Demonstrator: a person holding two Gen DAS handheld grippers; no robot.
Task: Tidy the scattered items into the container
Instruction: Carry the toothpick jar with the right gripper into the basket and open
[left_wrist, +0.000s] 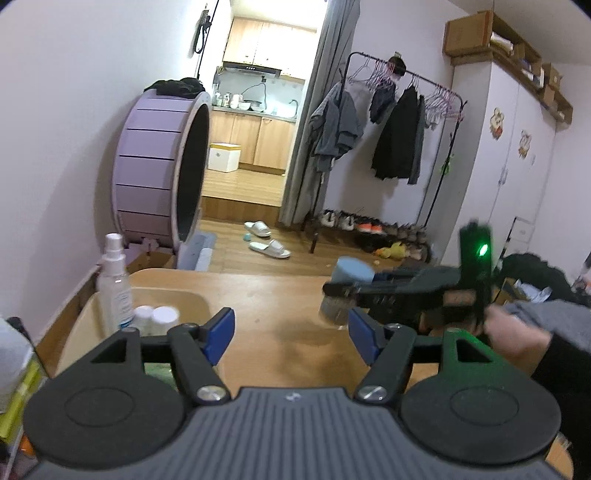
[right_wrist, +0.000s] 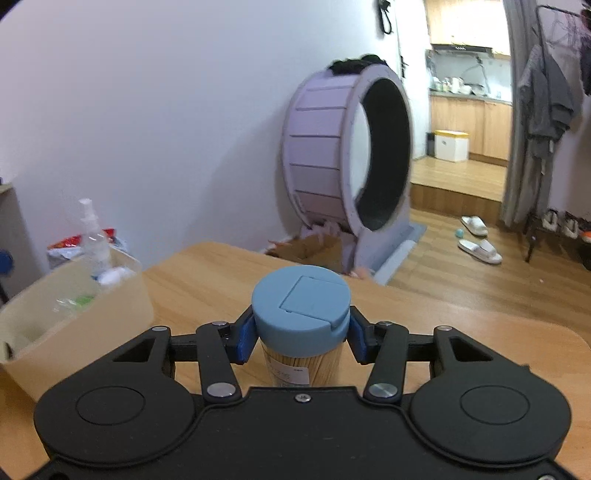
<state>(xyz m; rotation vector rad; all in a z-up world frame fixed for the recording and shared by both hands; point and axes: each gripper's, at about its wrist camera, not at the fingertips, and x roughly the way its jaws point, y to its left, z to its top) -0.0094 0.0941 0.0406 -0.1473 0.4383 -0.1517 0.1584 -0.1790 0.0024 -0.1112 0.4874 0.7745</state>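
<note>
Right claw (right_wrist: 301, 338) pinching blue-lidded jar (right_wrist: 301, 306) on tabletop (right_wrist: 443, 314), left claw (left_wrist: 291, 334) spread empty, bin (right_wrist: 74, 314) left holds blurred spray bottle (right_wrist: 92, 236).

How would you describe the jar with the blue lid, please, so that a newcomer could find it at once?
Start at the wooden table, with its beige bin of white bottles at one end. Out on the open tabletop stands the jar, alone between the right gripper jaws. Unlike the bottles, it is clear, packed with pale wooden sticks, under a wide flat blue lid.
</note>
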